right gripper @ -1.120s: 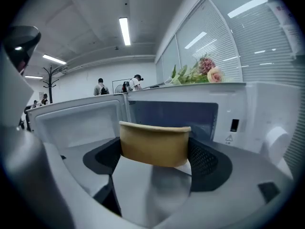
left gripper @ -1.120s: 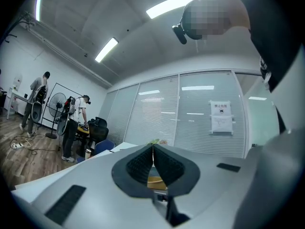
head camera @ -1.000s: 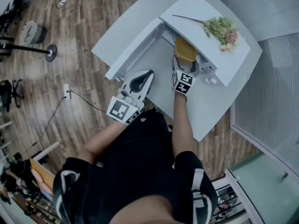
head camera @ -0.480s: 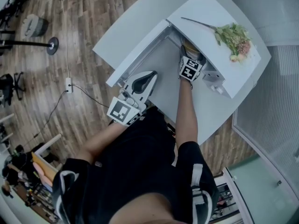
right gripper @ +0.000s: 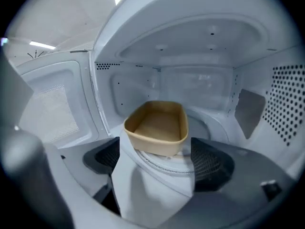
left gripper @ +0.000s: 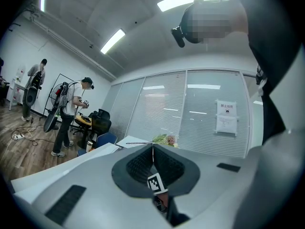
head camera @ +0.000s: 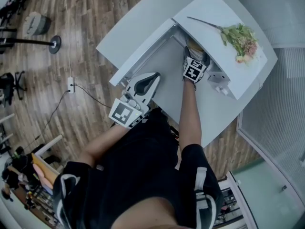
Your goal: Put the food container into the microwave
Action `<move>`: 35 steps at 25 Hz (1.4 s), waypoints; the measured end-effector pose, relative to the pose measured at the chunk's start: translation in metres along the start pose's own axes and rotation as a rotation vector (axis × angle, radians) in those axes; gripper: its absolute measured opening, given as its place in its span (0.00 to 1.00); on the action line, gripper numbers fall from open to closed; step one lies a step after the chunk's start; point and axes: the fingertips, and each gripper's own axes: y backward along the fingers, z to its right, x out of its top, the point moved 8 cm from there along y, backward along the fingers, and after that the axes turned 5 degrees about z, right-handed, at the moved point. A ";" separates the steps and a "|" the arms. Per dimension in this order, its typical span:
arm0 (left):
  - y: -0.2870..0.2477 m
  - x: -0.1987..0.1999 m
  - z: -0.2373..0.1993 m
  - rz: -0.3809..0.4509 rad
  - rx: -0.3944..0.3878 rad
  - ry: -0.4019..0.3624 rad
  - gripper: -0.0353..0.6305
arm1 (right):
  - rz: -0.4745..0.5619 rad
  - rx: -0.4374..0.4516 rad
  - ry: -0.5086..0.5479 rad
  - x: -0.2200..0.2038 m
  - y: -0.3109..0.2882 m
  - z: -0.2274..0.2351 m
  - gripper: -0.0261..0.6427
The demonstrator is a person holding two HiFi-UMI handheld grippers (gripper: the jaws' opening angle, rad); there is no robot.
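The tan food container [right gripper: 157,128] is inside the white microwave [head camera: 228,56], low over its round glass turntable [right gripper: 164,163]. My right gripper [right gripper: 156,149] reaches into the cavity, with its black pads [right gripper: 102,159] close against the container's two sides, shut on it. From the head view only a tan sliver of the container [head camera: 194,46] shows beyond the right gripper [head camera: 194,57]. My left gripper [head camera: 153,76] hangs back over the table, in front of the open microwave door [head camera: 138,46]. In its own view the left gripper [left gripper: 153,151] is shut with nothing in it.
A bunch of flowers [head camera: 238,35] lies on top of the microwave. The microwave stands on a white table [head camera: 214,113] with wooden floor around it. Perforated cavity walls [right gripper: 286,104] close in on the right. Two people [left gripper: 71,113] stand far off by a desk and a fan.
My right gripper has carried the container forward from in front of the microwave into its cavity. The left gripper has stayed nearly where it was.
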 end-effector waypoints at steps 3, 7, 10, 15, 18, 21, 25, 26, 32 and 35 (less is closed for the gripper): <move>0.008 0.006 0.011 0.023 -0.007 -0.034 0.09 | 0.007 0.023 -0.004 0.000 0.030 -0.005 0.73; 0.029 0.019 0.033 0.062 0.016 -0.062 0.09 | 0.025 0.095 -0.027 0.005 0.109 -0.013 0.72; 0.047 0.026 0.052 0.080 0.039 -0.072 0.09 | 0.074 0.147 -0.087 0.013 0.176 -0.015 0.67; 0.073 0.035 0.087 0.087 0.037 -0.103 0.09 | 0.155 0.205 -0.138 0.026 0.269 -0.013 0.46; 0.088 0.039 0.096 0.097 0.026 -0.104 0.09 | 0.192 0.233 -0.133 0.030 0.313 -0.019 0.38; 0.101 0.048 0.100 0.108 0.014 -0.099 0.09 | 0.239 0.235 -0.134 0.040 0.353 -0.026 0.26; 0.114 0.064 0.100 0.139 0.007 -0.100 0.09 | 0.302 0.214 -0.118 0.053 0.393 -0.037 0.15; 0.115 0.067 0.099 0.142 0.000 -0.103 0.09 | 0.310 0.209 -0.121 0.054 0.400 -0.040 0.14; 0.124 0.063 0.087 0.116 -0.032 -0.086 0.09 | 0.324 0.184 -0.147 0.049 0.424 -0.054 0.10; 0.127 0.062 0.083 0.111 -0.043 -0.074 0.09 | 0.330 0.187 -0.151 0.048 0.427 -0.063 0.08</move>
